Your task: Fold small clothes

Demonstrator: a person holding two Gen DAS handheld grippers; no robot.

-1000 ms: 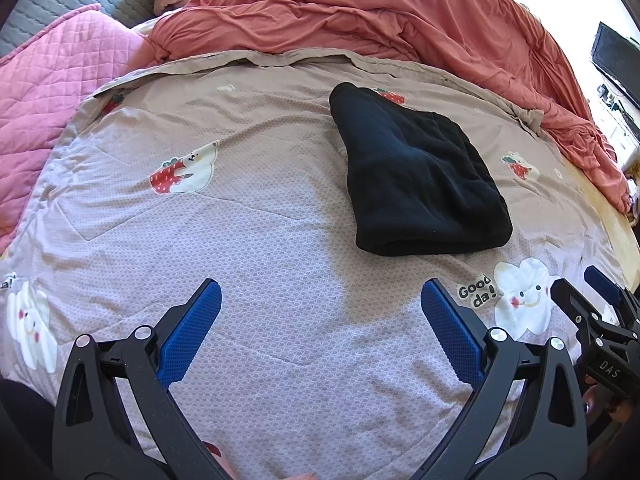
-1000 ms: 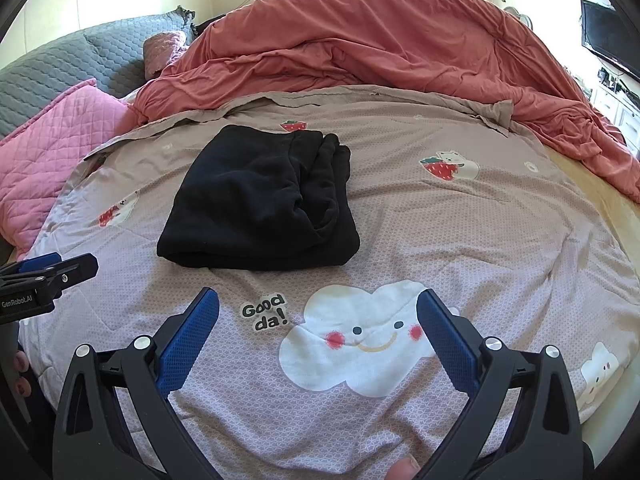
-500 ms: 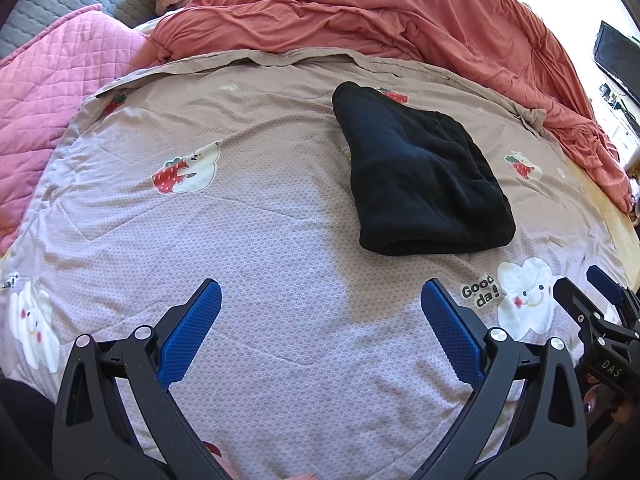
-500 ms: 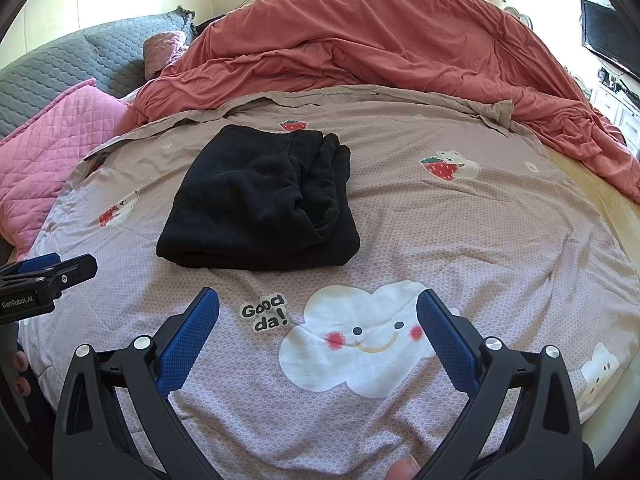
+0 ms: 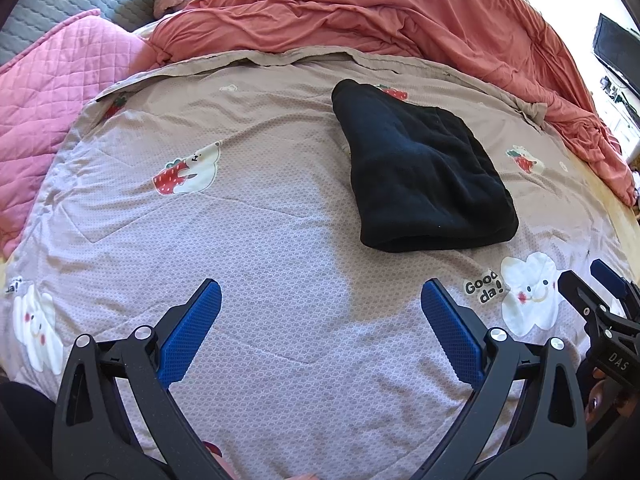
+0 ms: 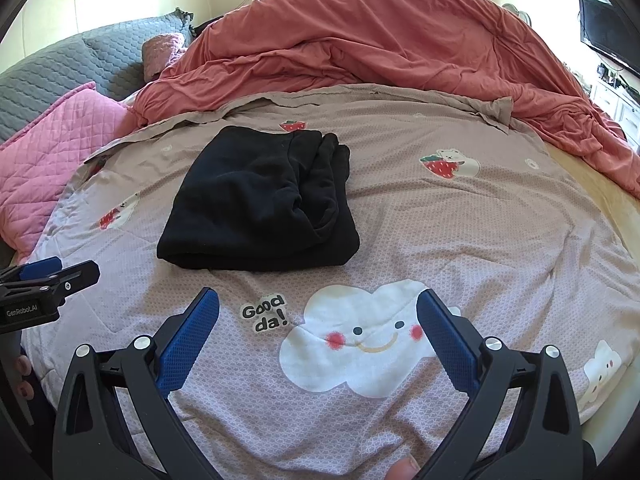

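Observation:
A black garment (image 5: 420,172) lies folded into a thick rectangle on the mauve patterned bedspread (image 5: 248,216); it also shows in the right wrist view (image 6: 260,200), with layered edges on its right side. My left gripper (image 5: 320,300) is open and empty, held above the bedspread, nearer than the garment and to its left. My right gripper (image 6: 318,312) is open and empty above the cloud print (image 6: 360,344), just short of the garment's near edge. Each gripper shows at the edge of the other's view: right gripper (image 5: 600,296), left gripper (image 6: 52,276).
A rumpled salmon duvet (image 6: 380,48) is piled across the far side of the bed. A pink quilted pillow (image 5: 52,80) and a grey quilted cover (image 6: 80,60) lie at the left. A TV (image 6: 604,28) and white furniture stand at the right.
The left gripper's view has shifted slightly, so the garment sits a little more to the right and lower. The right gripper has held still. Both stay open.

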